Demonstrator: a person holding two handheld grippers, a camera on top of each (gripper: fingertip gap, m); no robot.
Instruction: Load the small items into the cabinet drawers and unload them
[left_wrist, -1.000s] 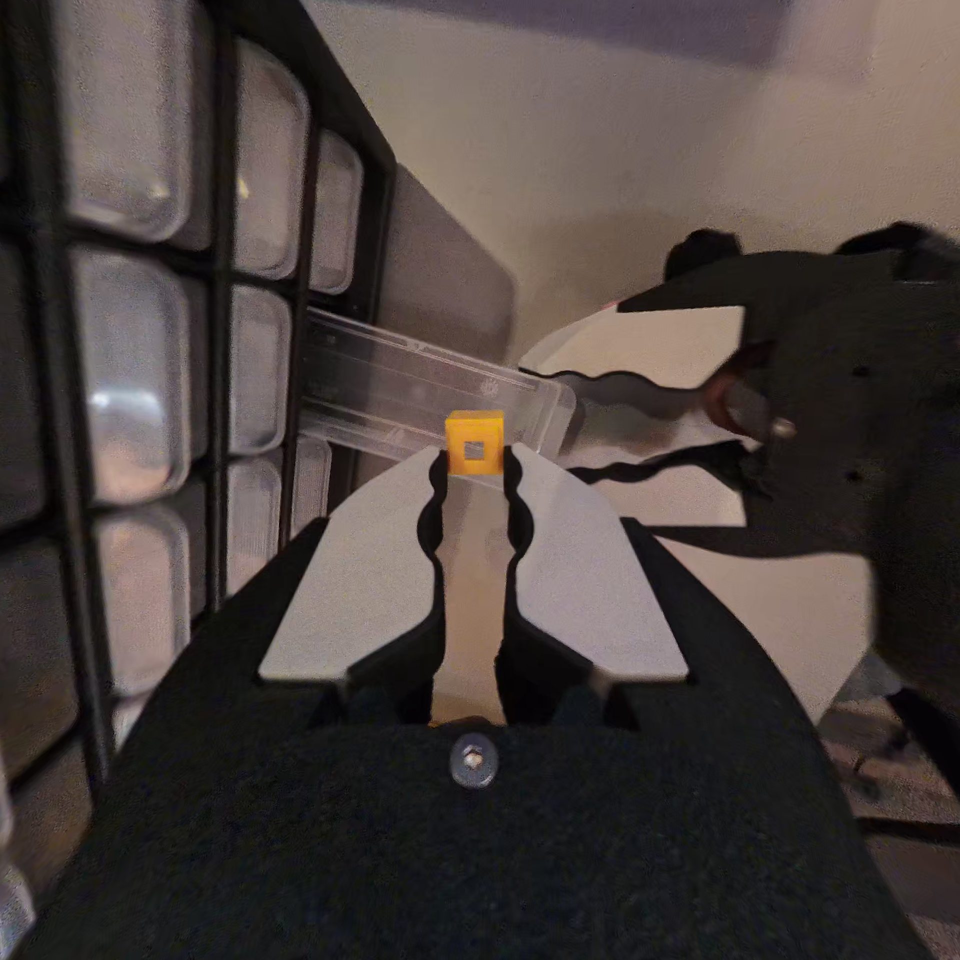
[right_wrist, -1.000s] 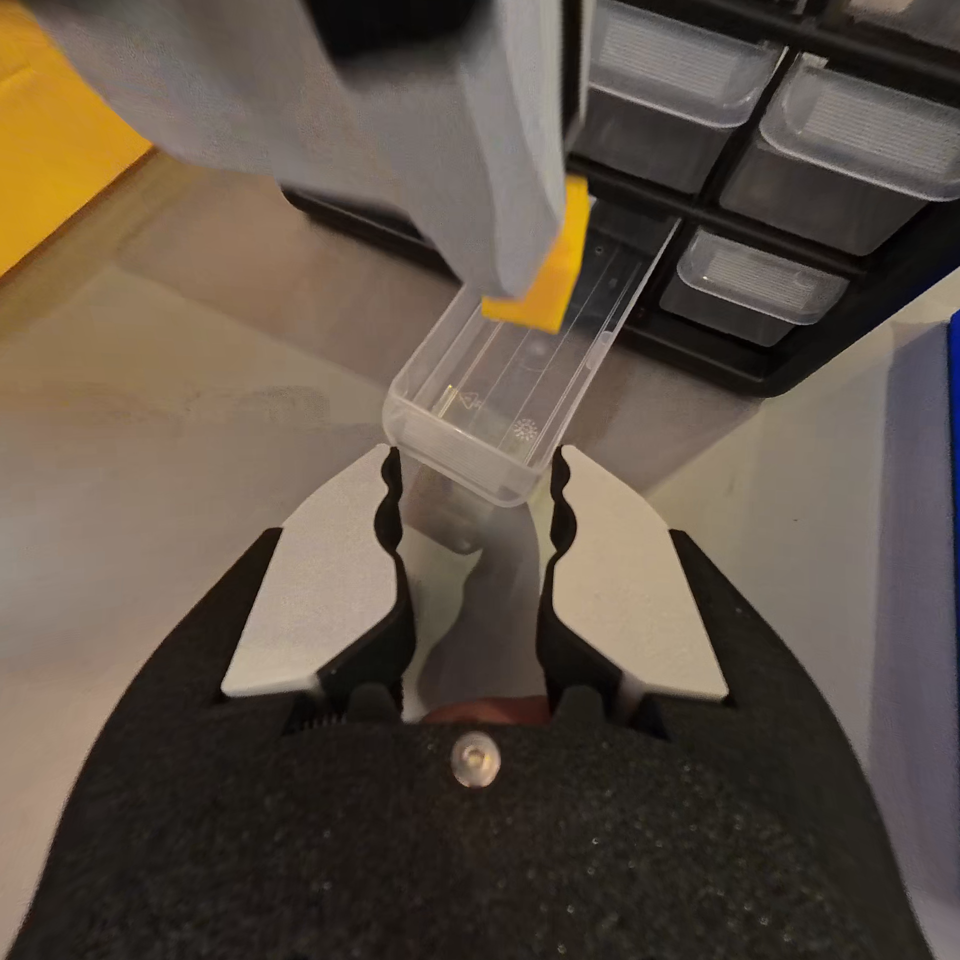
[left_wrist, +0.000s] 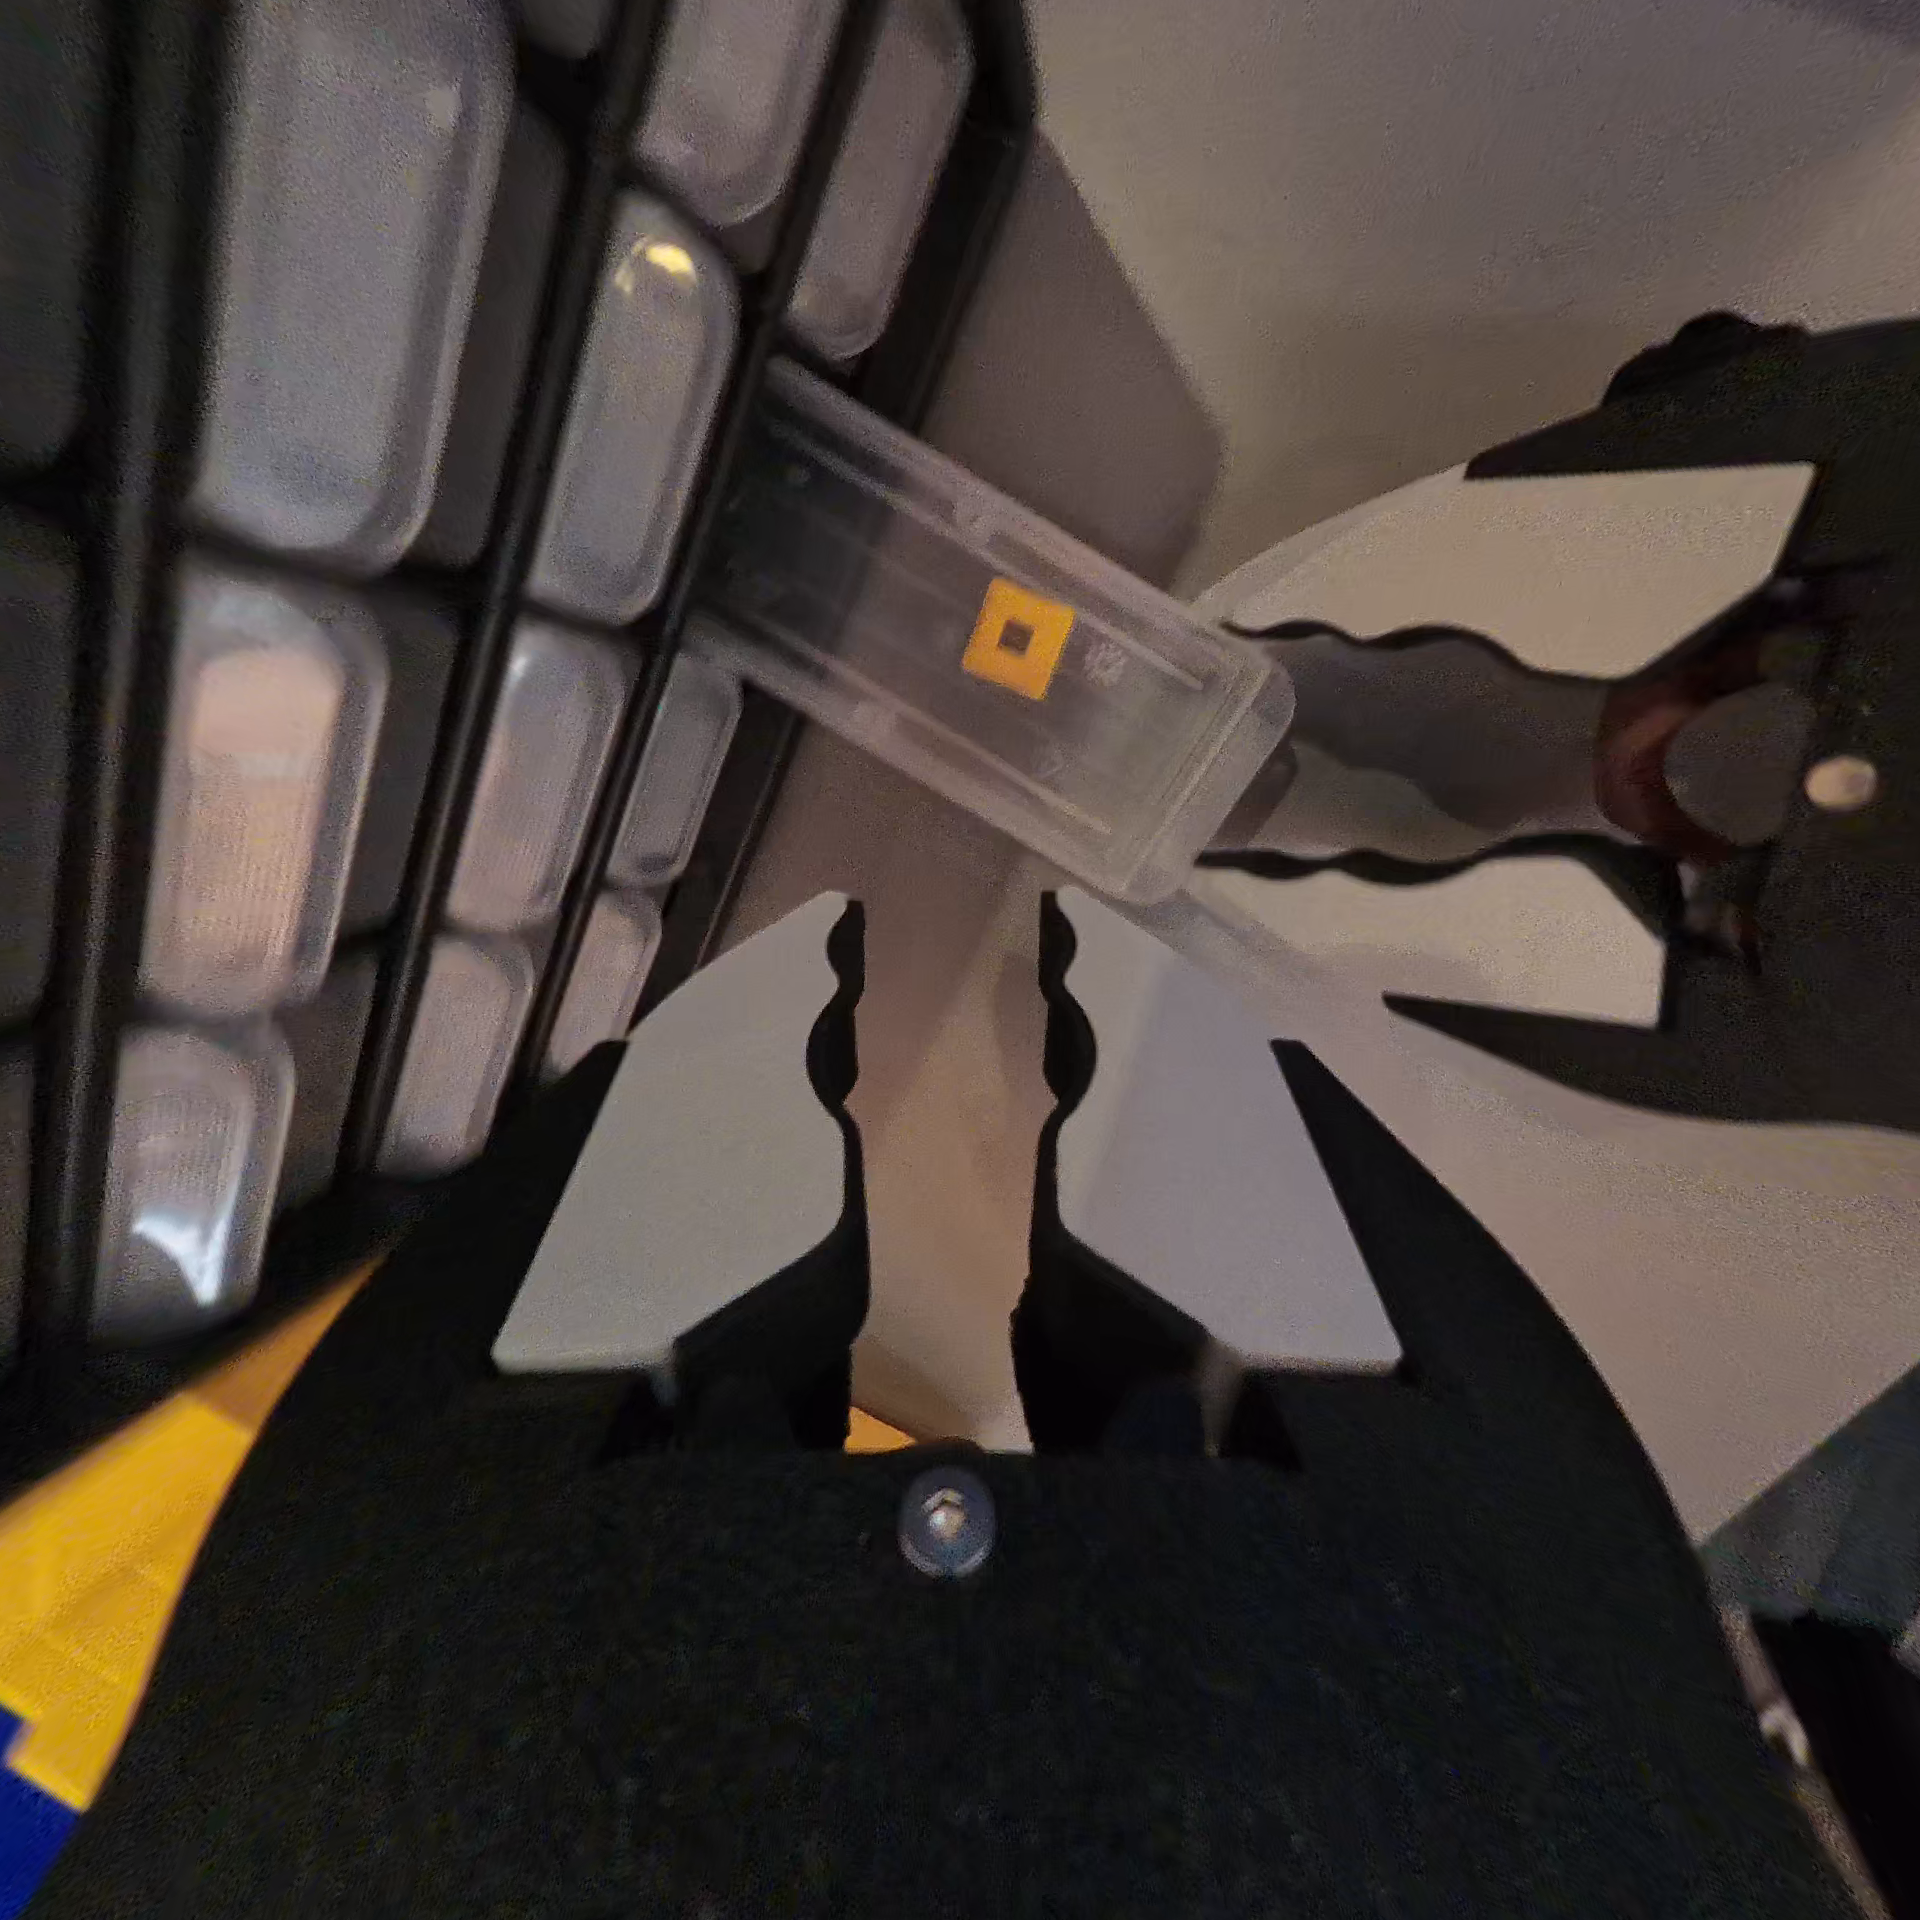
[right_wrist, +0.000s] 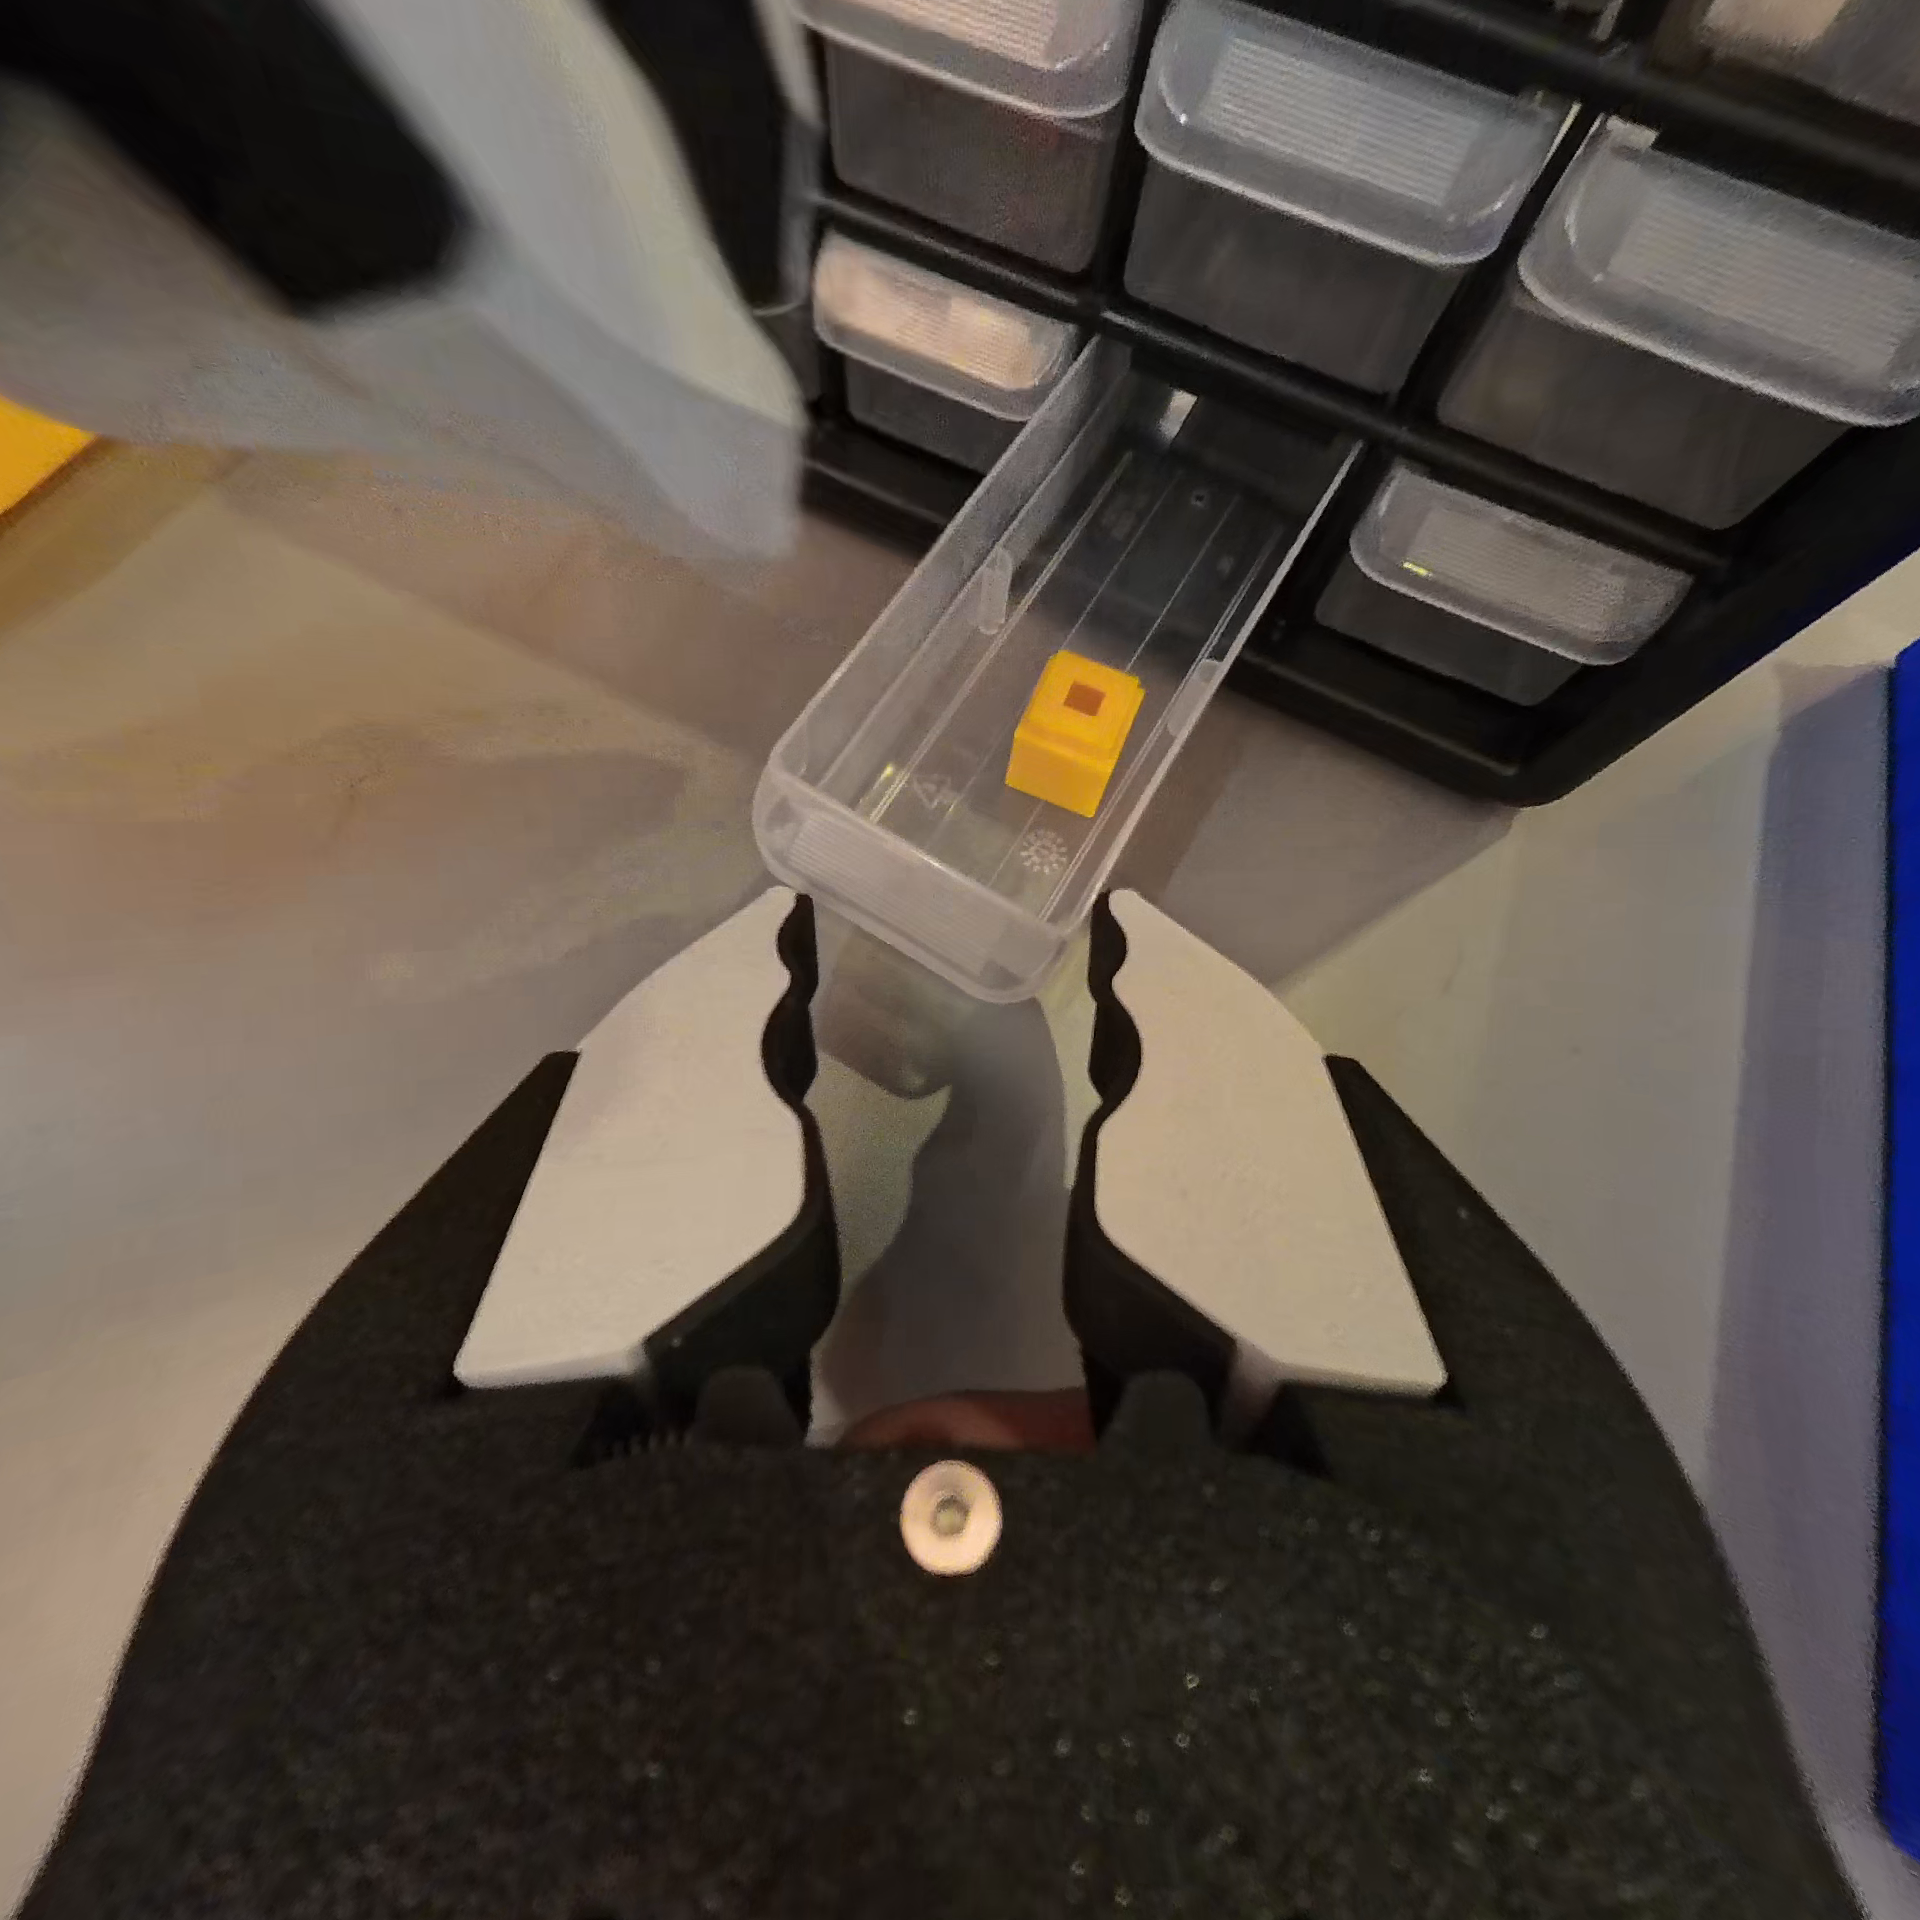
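Nearest in the right wrist view, the right gripper (right_wrist: 945, 940) has its fingers parted with nothing between them, its tips flanking the front lip of the clear drawer (right_wrist: 997, 748) without plainly pinching it; whether the pads touch the plastic I cannot tell. In that pulled-out drawer the small yellow cube (right_wrist: 1075, 732) sits upright on the floor, near the front and toward one wall. In the left wrist view the left gripper (left_wrist: 948, 914) is likewise spread and empty, poised just off the drawer's side. The load looks made, so the step in hand is probably closing the drawer. To do it well, press squarely on the front lip, along the line of the slot in the black cabinet (right_wrist: 1558, 727), since the drawer hangs far out and seems likely to skew and jam. Go gently, or the cube may slide. Beyond are the shut neighbouring drawers (right_wrist: 1320, 177).
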